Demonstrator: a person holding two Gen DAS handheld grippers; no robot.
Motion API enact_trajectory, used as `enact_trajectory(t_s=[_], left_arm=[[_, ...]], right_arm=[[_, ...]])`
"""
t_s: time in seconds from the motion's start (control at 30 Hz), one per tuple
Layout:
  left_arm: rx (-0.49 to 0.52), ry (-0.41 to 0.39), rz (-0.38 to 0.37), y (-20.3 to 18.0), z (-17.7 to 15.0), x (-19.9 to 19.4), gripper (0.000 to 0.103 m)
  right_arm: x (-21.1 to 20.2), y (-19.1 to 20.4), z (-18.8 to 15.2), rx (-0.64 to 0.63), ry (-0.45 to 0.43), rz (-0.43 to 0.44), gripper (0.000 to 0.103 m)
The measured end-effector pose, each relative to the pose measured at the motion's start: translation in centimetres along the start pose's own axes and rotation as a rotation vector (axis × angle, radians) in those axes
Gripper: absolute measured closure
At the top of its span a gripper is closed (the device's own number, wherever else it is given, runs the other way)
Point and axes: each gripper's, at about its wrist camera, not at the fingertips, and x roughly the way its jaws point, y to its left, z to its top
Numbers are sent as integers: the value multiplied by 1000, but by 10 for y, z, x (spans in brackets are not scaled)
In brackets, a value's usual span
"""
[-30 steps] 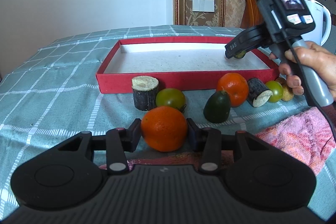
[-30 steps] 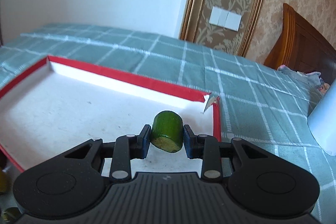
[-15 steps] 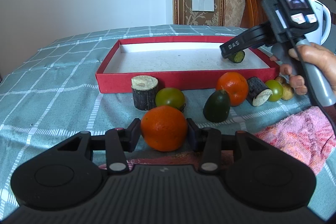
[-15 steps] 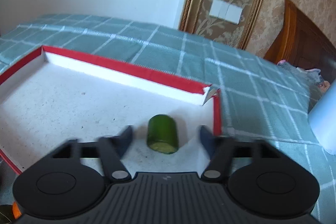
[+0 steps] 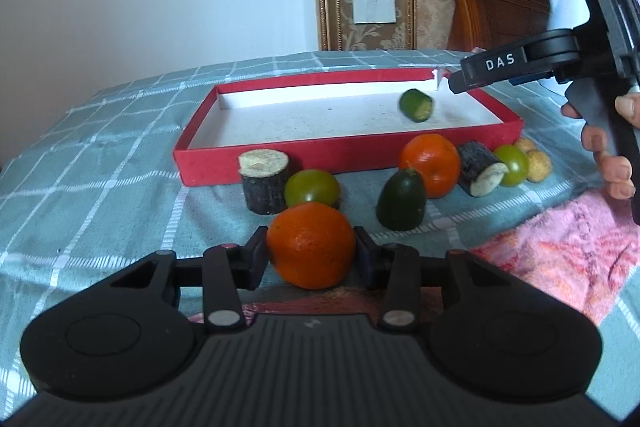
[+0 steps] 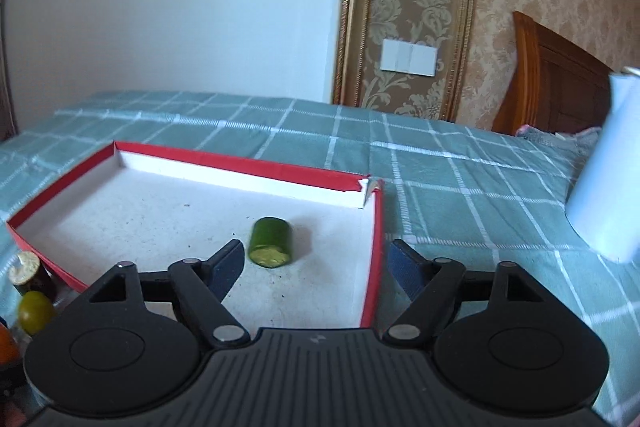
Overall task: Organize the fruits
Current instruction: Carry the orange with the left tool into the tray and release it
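My left gripper (image 5: pixel 310 255) is shut on an orange (image 5: pixel 311 245) just above the checked cloth, its jaws still closing a little on it. A red box (image 5: pixel 320 163) with a white floor lies behind. A green cucumber chunk (image 5: pixel 417 105) lies loose near the box's far right corner. In the right wrist view the same chunk (image 6: pixel 271 243) sits on the box floor (image 6: pixel 160 223) ahead of my right gripper (image 6: pixel 316 259). Its jaws are opening, with nothing between them. A hand (image 5: pixel 608 163) holds that gripper at the right.
In front of the box lie a second orange (image 5: pixel 430 165), two green tomatoes (image 5: pixel 312 187) (image 5: pixel 512 159), a dark green fruit (image 5: pixel 402 201), two dark bark-covered stubs (image 5: pixel 264 181) (image 5: pixel 480 169) and small tan fruits (image 5: pixel 538 167). A pink towel (image 5: pixel 560 255) lies right; a white jug (image 6: pixel 608 179) stands beyond.
My right gripper let go of the cucumber chunk, which now lies in the box, and drew back and up to the right. The left gripper kept still with the orange.
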Motion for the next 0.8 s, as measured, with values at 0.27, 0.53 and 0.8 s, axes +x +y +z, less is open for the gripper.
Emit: enact_trajectory(t_s=[0.27,0.53,0.8], left_arm=[[11,-19,-10,-5,3,-8,63],[-1,-79,-48,-3,40,-14,63],[-24,-65,-3,6,79,29,63]], right_arm=[[-7,-16,-12,81,6,1,21],[-10,-11,-15,70,11,24,21],[-7,-11,-16,79,20,14,21]])
